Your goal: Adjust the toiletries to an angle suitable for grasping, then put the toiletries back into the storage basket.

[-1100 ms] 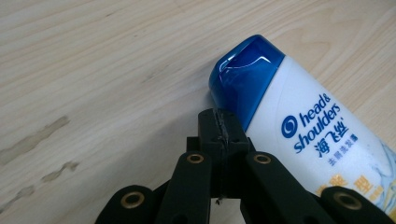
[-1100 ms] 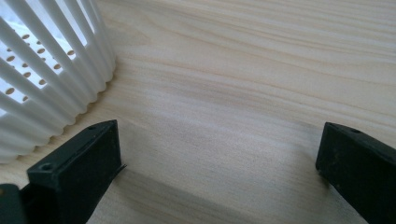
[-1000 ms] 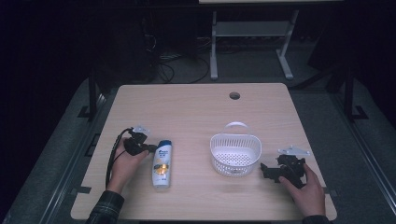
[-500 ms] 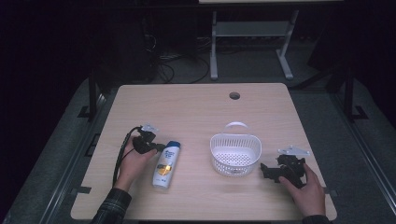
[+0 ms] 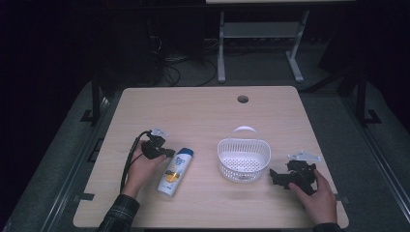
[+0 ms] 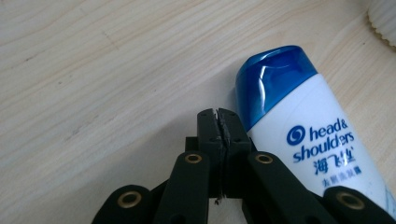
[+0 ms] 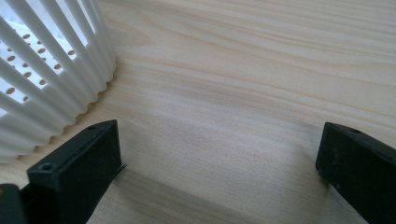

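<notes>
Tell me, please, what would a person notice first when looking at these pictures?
First the white shampoo bottle with the blue cap, lying flat on the wooden table at the near left, with the left gripper shut beside its cap. Next the white slotted basket right of centre, standing empty. The right gripper rests on the table just right of the basket, jaws wide open.

One wooden table stands here. On it lie one shampoo bottle with a blue cap and one white plastic basket. Two hand-held grippers are at work: one left gripper and one right gripper. The tabletop has one round hole.
</notes>
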{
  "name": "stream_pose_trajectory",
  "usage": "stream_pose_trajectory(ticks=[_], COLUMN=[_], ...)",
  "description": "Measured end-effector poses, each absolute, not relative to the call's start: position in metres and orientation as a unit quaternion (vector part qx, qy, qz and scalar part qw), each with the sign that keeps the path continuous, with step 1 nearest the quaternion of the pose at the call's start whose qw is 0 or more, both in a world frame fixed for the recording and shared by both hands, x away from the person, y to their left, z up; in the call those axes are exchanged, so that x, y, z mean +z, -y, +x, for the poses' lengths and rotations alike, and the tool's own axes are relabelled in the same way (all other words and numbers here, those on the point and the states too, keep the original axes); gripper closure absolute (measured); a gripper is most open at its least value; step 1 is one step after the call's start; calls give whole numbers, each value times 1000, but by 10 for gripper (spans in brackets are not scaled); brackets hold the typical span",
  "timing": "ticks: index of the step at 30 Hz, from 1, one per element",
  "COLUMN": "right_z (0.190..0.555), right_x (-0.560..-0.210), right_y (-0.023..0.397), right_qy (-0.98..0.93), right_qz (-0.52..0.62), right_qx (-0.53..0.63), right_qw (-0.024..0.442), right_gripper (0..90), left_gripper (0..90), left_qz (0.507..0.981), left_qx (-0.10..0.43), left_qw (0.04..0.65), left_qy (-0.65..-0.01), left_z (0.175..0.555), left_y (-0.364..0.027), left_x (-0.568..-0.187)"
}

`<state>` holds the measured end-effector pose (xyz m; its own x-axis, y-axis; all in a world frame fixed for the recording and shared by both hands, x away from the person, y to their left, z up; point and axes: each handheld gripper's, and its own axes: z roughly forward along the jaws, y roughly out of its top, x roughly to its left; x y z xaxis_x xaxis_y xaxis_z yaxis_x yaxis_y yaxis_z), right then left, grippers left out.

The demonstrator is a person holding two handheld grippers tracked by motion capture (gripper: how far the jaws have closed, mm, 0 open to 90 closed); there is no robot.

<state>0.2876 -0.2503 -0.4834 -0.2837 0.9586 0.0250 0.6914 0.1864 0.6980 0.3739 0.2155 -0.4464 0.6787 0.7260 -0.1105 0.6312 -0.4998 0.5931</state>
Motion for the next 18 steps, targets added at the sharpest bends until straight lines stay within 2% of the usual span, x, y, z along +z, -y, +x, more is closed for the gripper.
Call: stream_pose_trajectory(ticks=[5, 6, 7, 10, 11, 18], right_z=[288, 288, 288, 288, 288, 288], right_x=[-483, -483, -483, -483, -483, -483], right_y=[250, 250, 250, 250, 250, 250], right_qy=[-739, -739, -739, -739, -739, -739], right_qz=[558, 558, 558, 558, 558, 558], right_qx=[309, 309, 309, 309, 309, 309], right_qw=[216, 216, 216, 216, 216, 216], right_gripper=[0, 0, 0, 0, 0, 0], left_gripper=[782, 744, 659, 588, 515, 377], left_qz=[861, 860, 857, 851, 850, 843], left_qx=[77, 81, 88, 92, 93, 85], left_qw=[303, 302, 300, 306, 308, 323], left_qy=[-402, -404, -409, -416, -418, -421], left_z=[372, 372, 372, 370, 368, 363], left_y=[-220, -220, -222, -222, -222, -213], left_x=[-444, -443, -440, -435, -431, -417])
